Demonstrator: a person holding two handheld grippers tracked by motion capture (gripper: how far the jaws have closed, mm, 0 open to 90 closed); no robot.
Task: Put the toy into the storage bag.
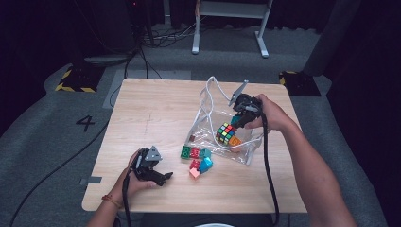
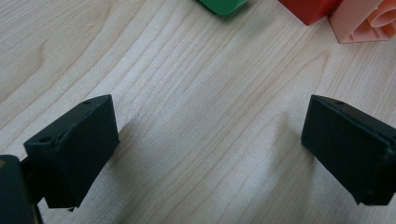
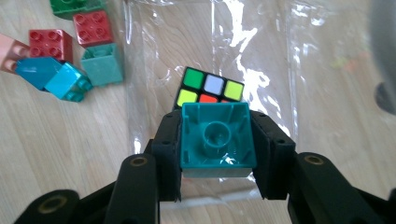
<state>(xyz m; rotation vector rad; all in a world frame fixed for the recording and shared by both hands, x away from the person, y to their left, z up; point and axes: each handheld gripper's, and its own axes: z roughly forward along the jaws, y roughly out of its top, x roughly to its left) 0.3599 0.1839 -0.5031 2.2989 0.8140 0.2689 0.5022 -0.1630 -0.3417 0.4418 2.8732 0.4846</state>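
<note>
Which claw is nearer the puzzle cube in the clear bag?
Right. The right claw, gripping a teal block, hangs just over the puzzle cube. The left claw rests open at the table's near edge, beyond the loose blocks.

Teal brick (image 3: 217, 135) — multicoloured cube (image 3: 210, 88)

Light wooden table (image 1: 156, 118) stands on grey carpet (image 1: 42, 137) marked with a black numeral 4 (image 1: 85, 123). Loose toy bricks lie near the table's middle: green (image 1: 185, 152), red (image 1: 195, 152), pink (image 1: 194, 173), translucent blue (image 1: 206, 165). Black-and-yellow hazard tape (image 1: 71, 85) at far left. White desk frame (image 1: 231, 28) behind; cables (image 1: 156, 38) trail across the floor.
</note>
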